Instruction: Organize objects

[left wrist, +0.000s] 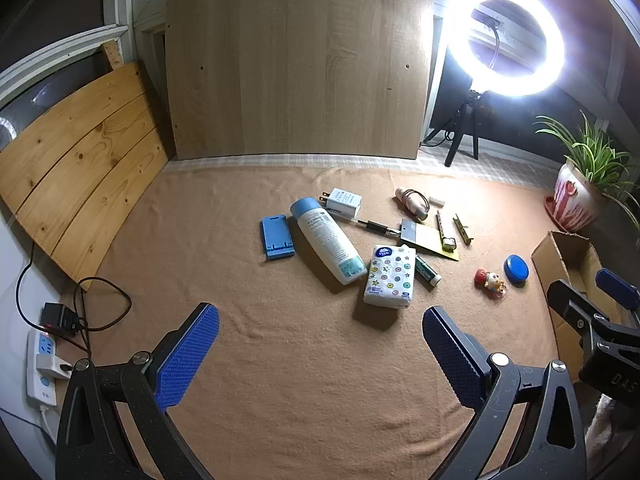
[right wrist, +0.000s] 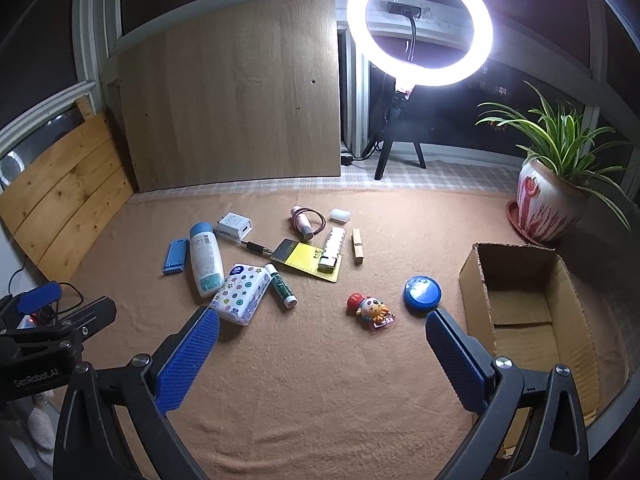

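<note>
Starting out, nothing sorted yet, judging by the empty box.

Sitting at far right of the bench (right wrist: 320, 380): cardboard box (right wrist: 520, 280), open side up, likely destination. Lying left of centre: white bottle (right wrist: 206, 260) with blue cap, touching the tissue pack (right wrist: 240, 294) at its near end. Resting flat mid-scene: yellow card (right wrist: 310, 260), carrying a small green-and-white item on its right part. Lying left of the bottle: blue phone stand (right wrist: 175, 255). Sitting just left of the box: blue round tin (right wrist: 422, 294), with toy figure (right wrist: 370, 308) near its left. Scattered farther back: white charger (right wrist: 236, 225), pen (right wrist: 248, 245), clothespin (right wrist: 357, 251).

Hovering above the near bench, both angled down: left tongs (left wrist: 320, 350) spread wide, holding nothing; right tongs (right wrist: 322, 346) spread wide, holding nothing.

Suggesting: taking the tin or toy first with the right tongs, being closest to the box; closing across the tin's width, lifting clear before moving over the box rim. Leaving the bottle and tissue pack for the left tongs, separating them before pinching.
</note>
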The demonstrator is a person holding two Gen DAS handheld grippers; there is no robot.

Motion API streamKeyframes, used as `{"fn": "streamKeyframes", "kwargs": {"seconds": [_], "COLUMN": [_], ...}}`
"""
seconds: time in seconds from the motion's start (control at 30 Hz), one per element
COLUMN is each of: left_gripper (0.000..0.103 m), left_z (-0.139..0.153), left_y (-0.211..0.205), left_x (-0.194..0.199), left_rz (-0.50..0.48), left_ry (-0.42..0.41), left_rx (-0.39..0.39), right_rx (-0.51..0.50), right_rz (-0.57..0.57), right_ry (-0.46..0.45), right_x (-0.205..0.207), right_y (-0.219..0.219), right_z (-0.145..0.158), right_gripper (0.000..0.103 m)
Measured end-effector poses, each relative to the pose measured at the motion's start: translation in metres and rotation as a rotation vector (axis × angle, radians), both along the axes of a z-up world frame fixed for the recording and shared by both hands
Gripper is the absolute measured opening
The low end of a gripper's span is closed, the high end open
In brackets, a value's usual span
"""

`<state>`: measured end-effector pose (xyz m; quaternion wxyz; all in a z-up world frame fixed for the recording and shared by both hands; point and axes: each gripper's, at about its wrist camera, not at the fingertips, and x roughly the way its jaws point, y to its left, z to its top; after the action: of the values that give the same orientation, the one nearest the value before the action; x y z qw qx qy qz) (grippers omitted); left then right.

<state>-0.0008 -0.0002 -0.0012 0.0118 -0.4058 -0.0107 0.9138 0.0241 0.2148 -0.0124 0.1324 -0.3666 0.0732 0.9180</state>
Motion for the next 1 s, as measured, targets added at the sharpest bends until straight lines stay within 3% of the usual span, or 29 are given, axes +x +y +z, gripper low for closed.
{"fn": "streamKeyframes", "kwargs": {"seconds": [1.0], "left_gripper": [0.103], "left_z": [-0.0043], "left_y": [0.0009], "left_x": [-0.0080], "left_rz": [-0.016], "left_ry": [-0.006], "left_rx": [0.003], "right_rx": [-0.018], "right_rz": [-0.005], "right_ry": [-0.020], "right_x": [-0.0033], "right_y": [0.0062], "right_z": [-0.0058], "right_gripper": [0.102]}}
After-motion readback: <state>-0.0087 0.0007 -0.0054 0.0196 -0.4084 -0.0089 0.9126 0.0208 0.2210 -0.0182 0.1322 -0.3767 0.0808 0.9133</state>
